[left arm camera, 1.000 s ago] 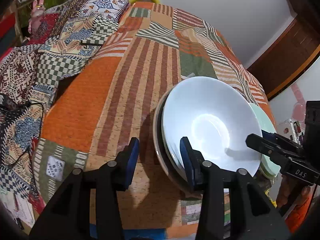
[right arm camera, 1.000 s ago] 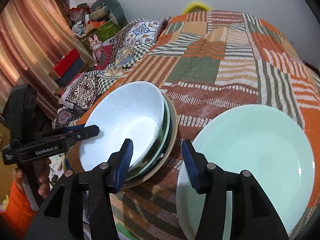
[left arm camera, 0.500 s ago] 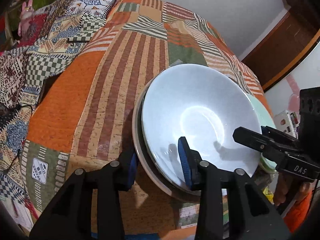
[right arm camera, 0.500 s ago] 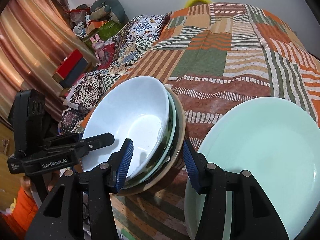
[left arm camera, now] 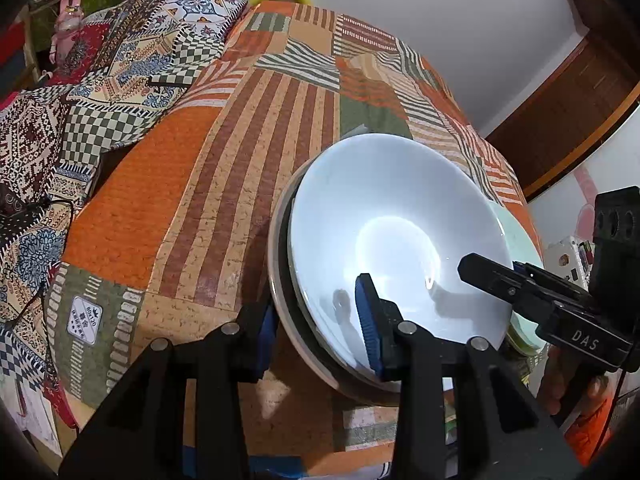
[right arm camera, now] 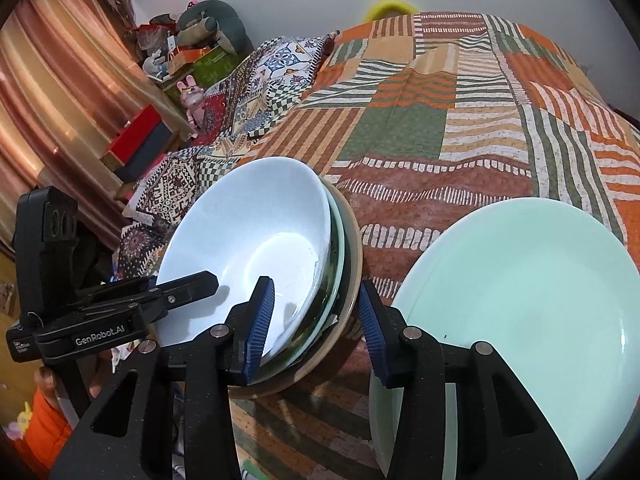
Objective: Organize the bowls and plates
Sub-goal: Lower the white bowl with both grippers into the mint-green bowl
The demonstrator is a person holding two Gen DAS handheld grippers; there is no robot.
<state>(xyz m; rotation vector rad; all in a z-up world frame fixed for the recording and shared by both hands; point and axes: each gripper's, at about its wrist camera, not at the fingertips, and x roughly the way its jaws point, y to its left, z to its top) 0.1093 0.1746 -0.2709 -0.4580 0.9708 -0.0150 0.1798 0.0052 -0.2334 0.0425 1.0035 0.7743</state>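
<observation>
The stack of bowls (right arm camera: pixel 332 280), white bowl (left arm camera: pixel 396 236) on top, is sitting near the front edge of a patchwork bedspread (left arm camera: pixel 240 152). Both grippers are straddling its near rim from either side: the left gripper (left arm camera: pixel 316 324) and the right gripper (right arm camera: pixel 316 316), whose jaws have just been closing, though I cannot tell whether the pads are pressing yet. The step looks like a two-handed lift; next, both need firm bites before raising evenly. The mint plate (right arm camera: pixel 532 320) is lying just beside the stack, crowding the right finger.
</observation>
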